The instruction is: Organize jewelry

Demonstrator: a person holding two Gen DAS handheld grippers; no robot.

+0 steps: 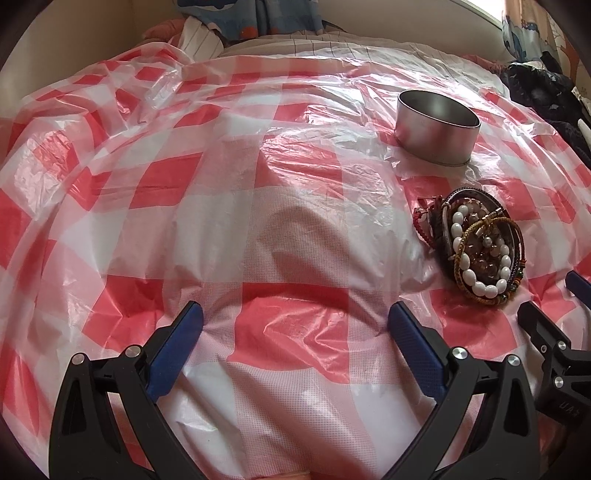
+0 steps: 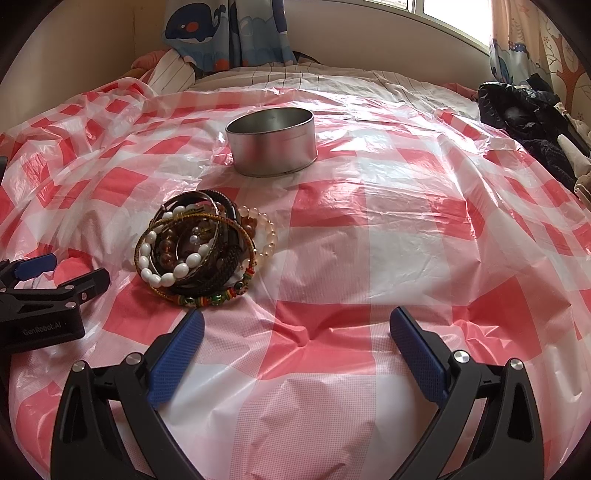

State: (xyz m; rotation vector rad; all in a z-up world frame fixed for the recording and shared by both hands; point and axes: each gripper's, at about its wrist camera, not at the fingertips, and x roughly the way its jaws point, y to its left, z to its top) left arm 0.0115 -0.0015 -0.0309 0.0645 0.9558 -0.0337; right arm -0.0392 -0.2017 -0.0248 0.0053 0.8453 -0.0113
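Observation:
A pile of bracelets (image 1: 480,251), white beads, brown beads and woven bands, lies on the red-and-white checked plastic sheet (image 1: 258,221); it also shows in the right wrist view (image 2: 203,251). A round metal tin (image 1: 436,125), open and empty, stands behind the pile; it also shows in the right wrist view (image 2: 273,144). My left gripper (image 1: 295,325) is open and empty, to the left of the pile. My right gripper (image 2: 297,328) is open and empty, near and right of the pile. Each gripper shows at the edge of the other's view.
The sheet (image 2: 406,240) covers a bed and is wrinkled. Dark clothing (image 2: 524,110) lies at the right edge. A striped pillow (image 2: 173,74) and whale-print curtains (image 2: 229,33) are at the back, under a window.

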